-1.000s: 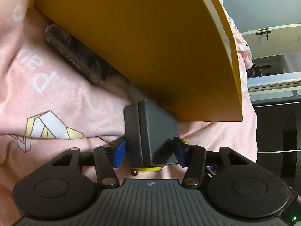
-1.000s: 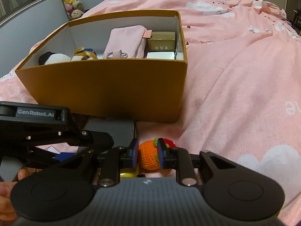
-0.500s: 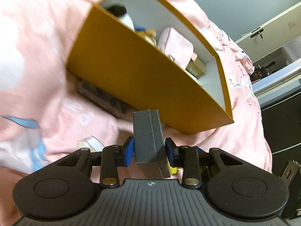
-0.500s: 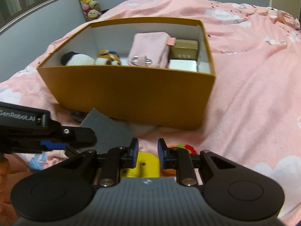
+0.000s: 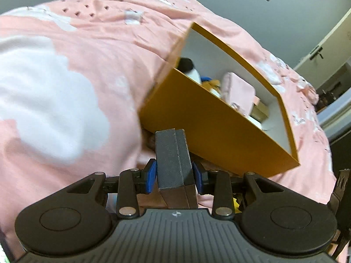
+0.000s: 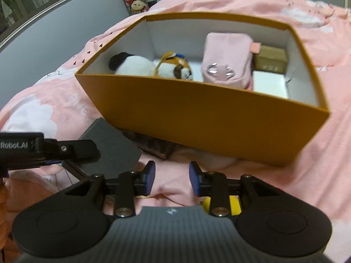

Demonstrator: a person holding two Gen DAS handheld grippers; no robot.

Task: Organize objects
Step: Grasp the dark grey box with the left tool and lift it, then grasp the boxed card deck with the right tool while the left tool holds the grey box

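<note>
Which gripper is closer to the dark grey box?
Left. The left gripper is clamped on the dark grey box; the right gripper is open beside it, empty.

box [image 6: 197, 118]: matt ochre card outside; we note a smooth white paper lining.
grey case [image 5: 173, 160]: matt, finely grained, probably a textured paper wrap; blur limits us.
bedspread [image 5: 65, 87]: soft pink cloth, white printed clouds.
pouch [image 6: 227, 59]: pink fabric, shiny metal fittings.
plush toys [image 6: 151, 65]: fuzzy pile.
gripper pads [image 6: 149, 176]: blue, matt, rubbery.
</note>
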